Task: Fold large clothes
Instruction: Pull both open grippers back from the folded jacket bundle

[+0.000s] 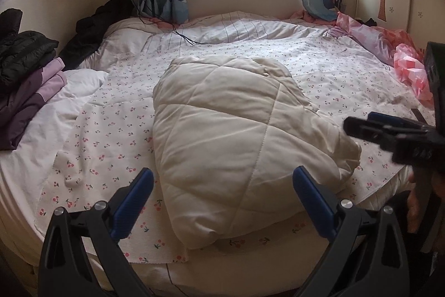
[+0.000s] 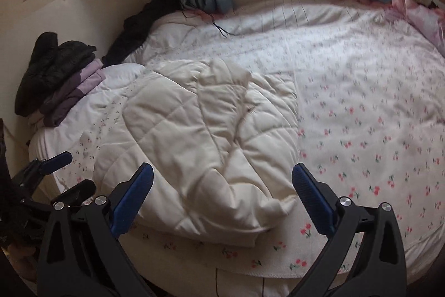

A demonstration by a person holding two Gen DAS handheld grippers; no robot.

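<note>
A cream quilted padded jacket [image 1: 233, 135] lies folded in a bundle on the cherry-print sheet [image 1: 111, 135] near the bed's front edge; it also shows in the right wrist view [image 2: 194, 135]. My left gripper [image 1: 222, 202] is open and empty, hovering just in front of the jacket. My right gripper [image 2: 222, 199] is open and empty, above the jacket's near edge. In the left wrist view the right gripper [image 1: 386, 127] shows at the far right, beside the jacket. In the right wrist view the left gripper [image 2: 69, 171] shows at the lower left.
A stack of folded clothes, black puffer on top [image 1: 25, 54] and purple garments [image 1: 30, 96] under it, sits at the bed's left. A black garment [image 1: 97, 27] and a cable [image 1: 180, 32] lie by the wall. Pink bedding [image 1: 408, 66] is at the right. Window and curtains stand behind.
</note>
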